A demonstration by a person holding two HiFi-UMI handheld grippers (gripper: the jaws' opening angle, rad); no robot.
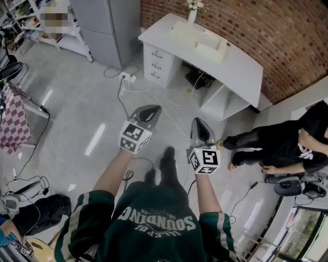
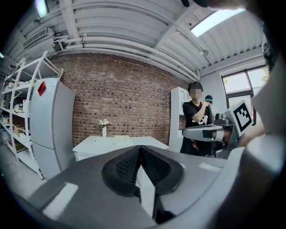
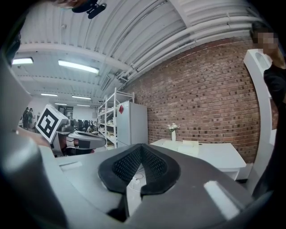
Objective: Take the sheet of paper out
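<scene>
Paper, seemingly the pale cream pile (image 1: pixel 207 49) too far off to make out sheet by sheet, lies on the top of the long white desk (image 1: pixel 241 66) against the red brick wall (image 1: pixel 266 30), just beside a slim white vase of pale flowers (image 1: pixel 191 15). The person in the green and white jersey (image 1: pixel 154 225) stands on the glossy grey floor (image 1: pixel 77 117), well apart from the desk, with both arms stretched forward. The left gripper (image 1: pixel 152 108), grey with a square-marker cube at its rear, has its ribbed black pads (image 2: pixel 127 164) pressed together with nothing between them. The right gripper (image 1: pixel 198 122) is likewise closed and empty, and both point toward the desk. Neither touches the pile. A white power strip (image 1: pixel 128 78) with trailing cables lies on the floor between the person and the desk's drawers. A tall grey cabinet (image 1: pixel 105 25) stands left of the desk, and a second person in black clothes (image 1: pixel 279 140) is at the right.
</scene>
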